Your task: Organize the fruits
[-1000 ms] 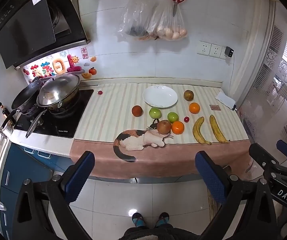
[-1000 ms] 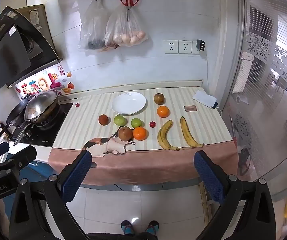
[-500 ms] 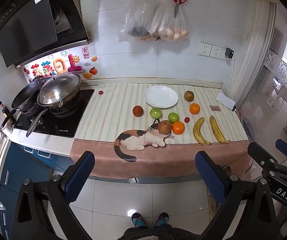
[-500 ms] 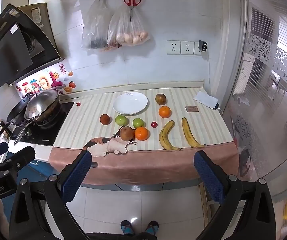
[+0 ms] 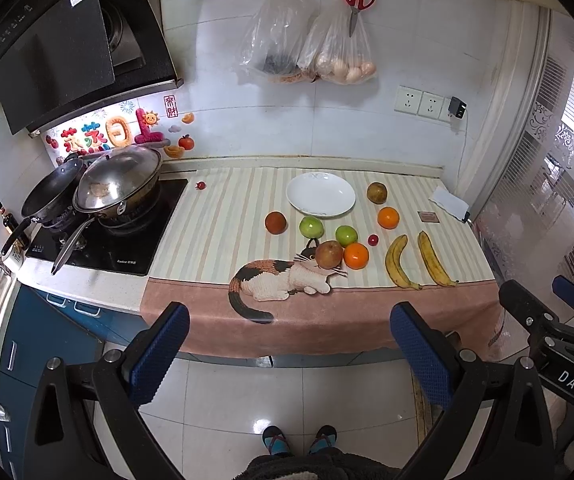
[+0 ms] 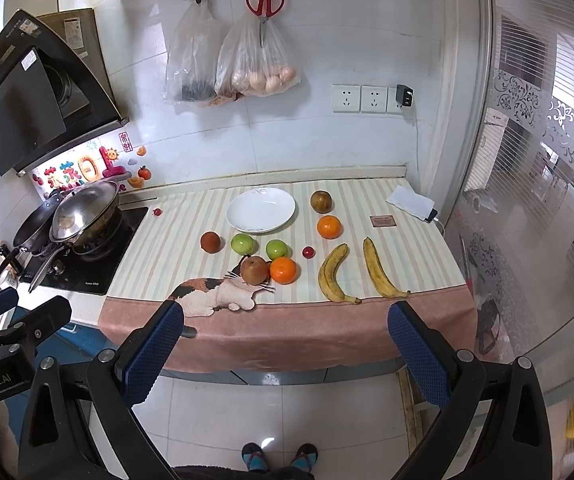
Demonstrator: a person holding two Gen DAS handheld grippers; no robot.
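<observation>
Nothing has been picked up yet: both tongs hang well short of the table [image 5: 367, 320], out over the floor, so in my judgement this is the approach before the first grasp. The left tongs [image 5: 289, 354] are spread wide with nothing between the blue pads, and the right tongs [image 6: 285, 354] are just as wide and just as empty. The fruit lies loose on the striped cloth in front of the empty white plate [image 5: 321, 194]: a reddish-brown fruit [image 5: 275, 222] to the left, two green apples [image 5: 311, 227] just in front of the plate, a brown pear-like fruit [image 5: 329, 254] touching an orange [image 5: 356, 256] near the printed cat, a second orange [image 5: 388, 217] and a dull brown fruit [image 5: 377, 193] to the right, and two bananas [image 5: 399, 262] lying side by side but apart near the front edge. The plate looks the likely place to gather them, though the task does not say so. The next move calls for carrying one pair of tongs forward over the table edge and lowering it around a single fruit; the touching pear and orange leave little room for a finger between them. A small red thing [image 5: 373, 239] by the oranges and another [image 5: 200, 185] near the stove are too small to name. The dark contents of one hanging bag [image 6: 193, 60] cannot be made out, and the left edge of the scene is cut off.
</observation>
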